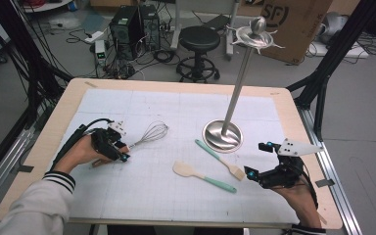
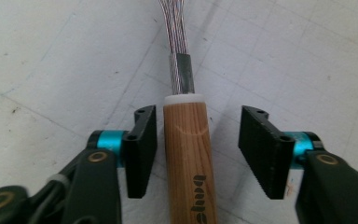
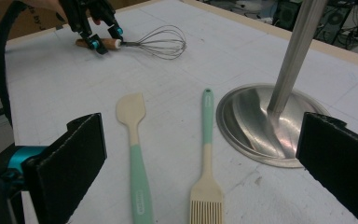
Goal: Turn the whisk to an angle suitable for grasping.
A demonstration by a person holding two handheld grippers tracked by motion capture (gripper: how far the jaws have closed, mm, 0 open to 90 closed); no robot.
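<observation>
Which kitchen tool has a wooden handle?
The whisk, lying between the left gripper's jaws. The spatula and brush both have mint-green handles.

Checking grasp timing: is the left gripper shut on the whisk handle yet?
Not yet. Left gripper straddles the whisk handle, with gaps on both sides.

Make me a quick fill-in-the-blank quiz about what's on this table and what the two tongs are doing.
1. The left tongs straddle the wooden handle of the ____.
2. The spatula and the brush both have handles coloured ____.
3. The tall metal stand rests on a base shaped ____.
4. The right tongs hold ____.

Missing words: whisk; green; round; nothing
</observation>
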